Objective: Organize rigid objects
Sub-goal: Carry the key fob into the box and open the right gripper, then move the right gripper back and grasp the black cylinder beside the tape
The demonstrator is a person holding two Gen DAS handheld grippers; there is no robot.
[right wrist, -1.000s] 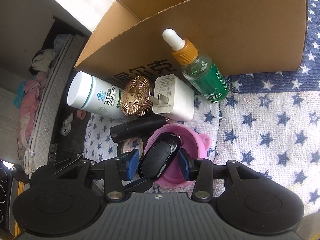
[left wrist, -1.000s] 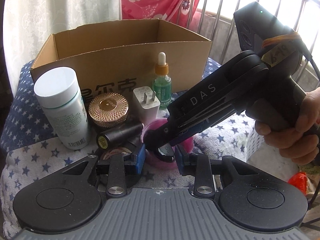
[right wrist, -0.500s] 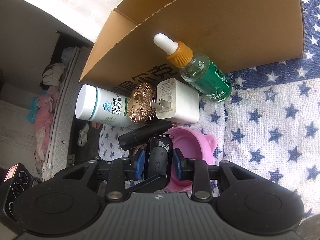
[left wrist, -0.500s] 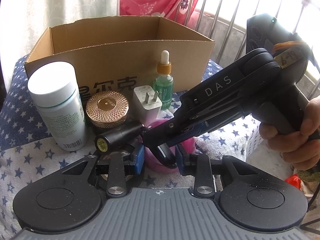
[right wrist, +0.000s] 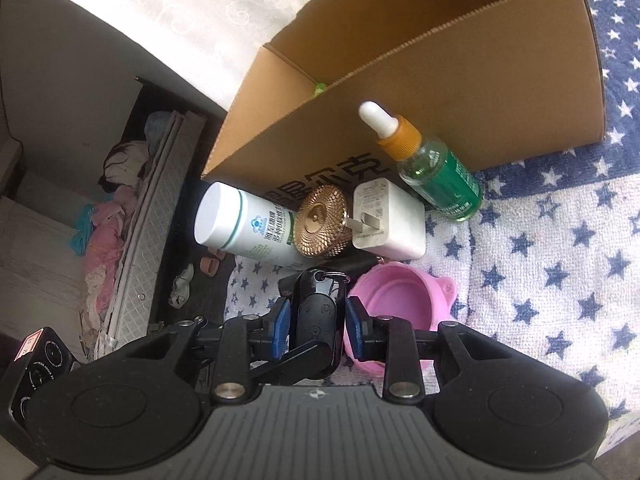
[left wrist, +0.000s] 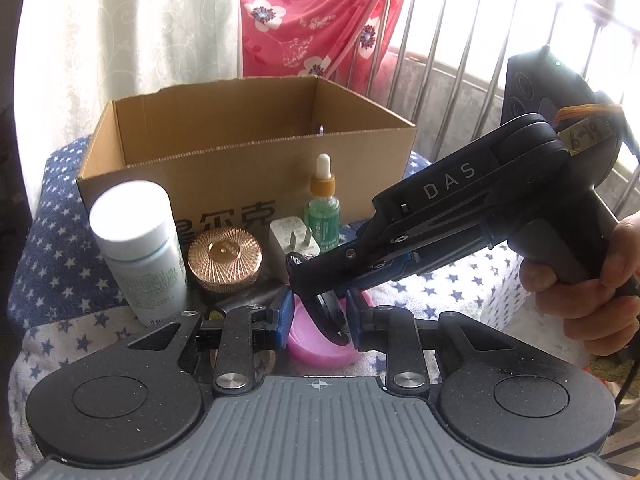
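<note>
A: What's hard to make out?

B: In the left wrist view the right gripper [left wrist: 320, 300] covers most of the black car key fob [left wrist: 326, 314] and the back of the pink bowl [left wrist: 320, 348]. A dark tube lying behind the bowl is nearly all hidden. Something small and green shows over the cardboard box [right wrist: 460, 92] wall, too little to name.

A: And the hands?

B: The right hand [left wrist: 588, 288] grips its handle at the right edge, the tool slanting down and to the left. Its blue pads [right wrist: 281, 326] pinch the fob [right wrist: 318, 316], which is off the bowl [right wrist: 396, 292], in the air just left of it. The left gripper [left wrist: 318, 314] is spread, one pad on each side of the bowl's near rim; whether they touch it I cannot tell.

A: Changed since a second ago?

B: Then the fob lay in the bowl between parted pads; now it is clamped and lifted. The white bottle [right wrist: 244, 226], copper lid [right wrist: 320, 220], charger [right wrist: 390, 220] and green dropper bottle [right wrist: 436, 176] have stayed in front of the box.
</note>
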